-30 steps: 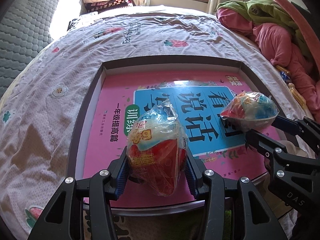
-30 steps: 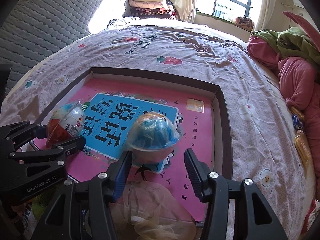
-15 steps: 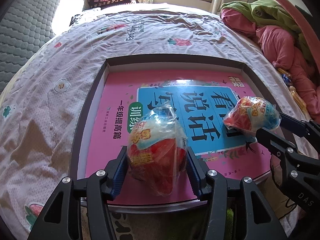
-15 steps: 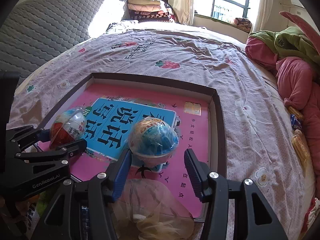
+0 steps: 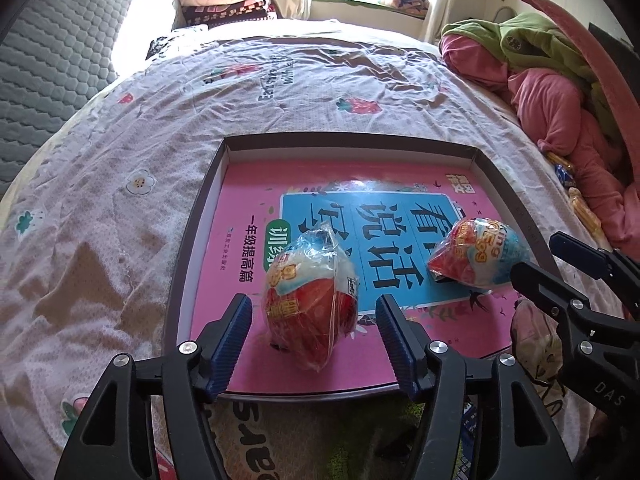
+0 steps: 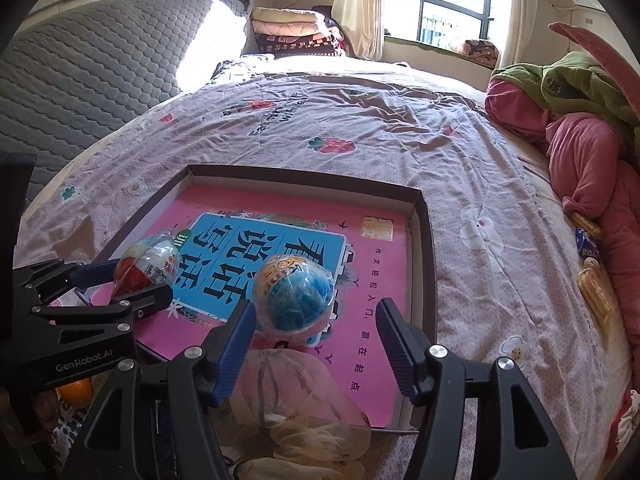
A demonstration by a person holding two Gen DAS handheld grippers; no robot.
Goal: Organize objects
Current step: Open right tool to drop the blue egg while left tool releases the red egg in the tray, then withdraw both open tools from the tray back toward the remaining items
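Note:
A shallow dark-rimmed box (image 5: 352,141) with a pink book cover as its floor lies on the bed; it also shows in the right wrist view (image 6: 425,240). A red wrapped toy egg (image 5: 311,302) rests in it between the spread fingers of my left gripper (image 5: 314,330), apart from both pads. A blue wrapped toy egg (image 6: 294,295) rests in the box between the spread fingers of my right gripper (image 6: 314,334). It also shows in the left wrist view (image 5: 480,258). Both grippers are open and empty.
The box sits on a floral bedsheet (image 5: 120,200). A pile of pink and green clothes (image 5: 560,92) lies at the right. Small snack packets (image 6: 592,264) lie beside it. A translucent plastic bag (image 6: 304,396) lies under my right gripper at the box's near edge.
My left gripper opened and let go of the red egg, which now rests in the box. Both grippers have drawn back and up a little.

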